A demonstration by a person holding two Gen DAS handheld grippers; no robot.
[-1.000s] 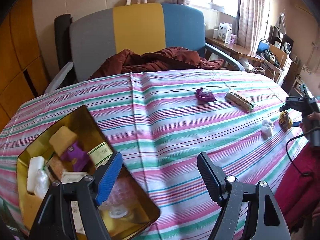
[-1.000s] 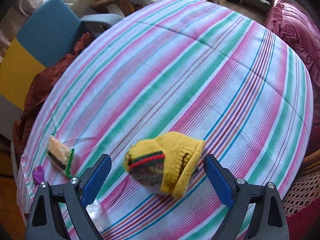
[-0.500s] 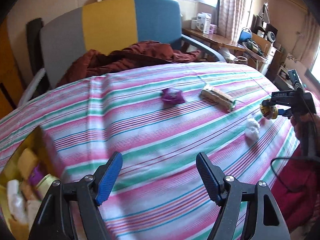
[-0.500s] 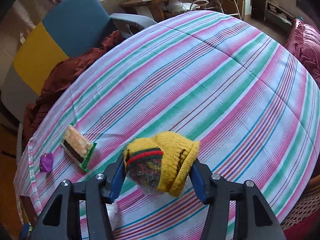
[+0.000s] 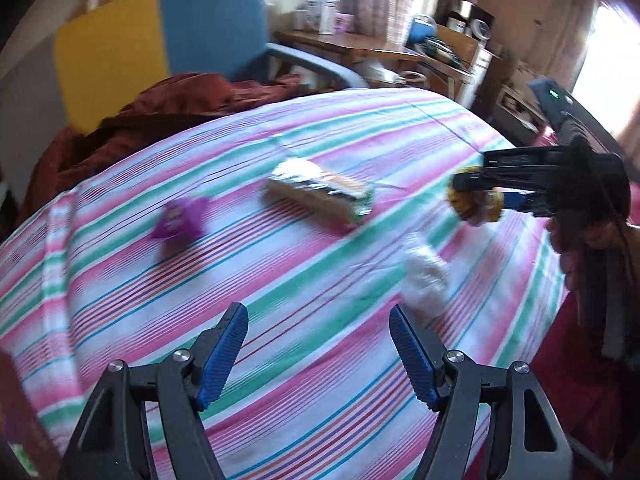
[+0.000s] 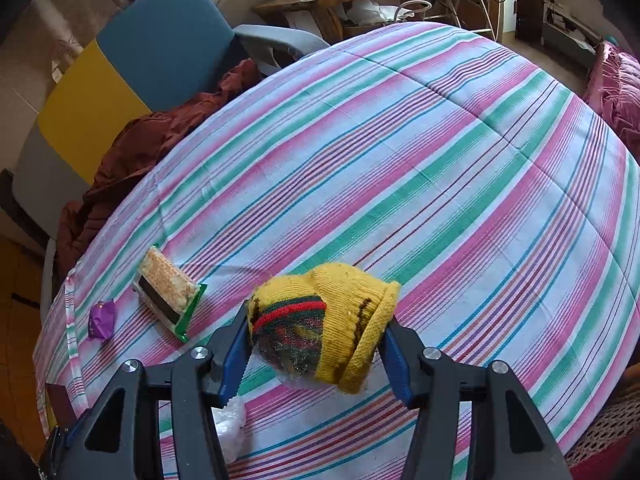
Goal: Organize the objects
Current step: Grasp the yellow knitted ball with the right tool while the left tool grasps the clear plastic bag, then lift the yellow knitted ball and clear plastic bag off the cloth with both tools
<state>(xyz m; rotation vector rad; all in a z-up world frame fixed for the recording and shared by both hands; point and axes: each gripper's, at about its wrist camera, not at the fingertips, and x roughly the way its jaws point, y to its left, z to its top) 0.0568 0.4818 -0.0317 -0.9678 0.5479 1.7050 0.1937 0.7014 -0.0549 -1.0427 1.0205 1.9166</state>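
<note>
Since the earlier frame our left gripper has swung off the gold tin, which is out of view now, and hangs empty with jaws apart over the striped cloth. Left to right in its view we see a purple wrapper, a snack packet and a white bundle. Our right gripper has just closed and now pinches the yellow knitted sock at lower centre of its own view.
</note>
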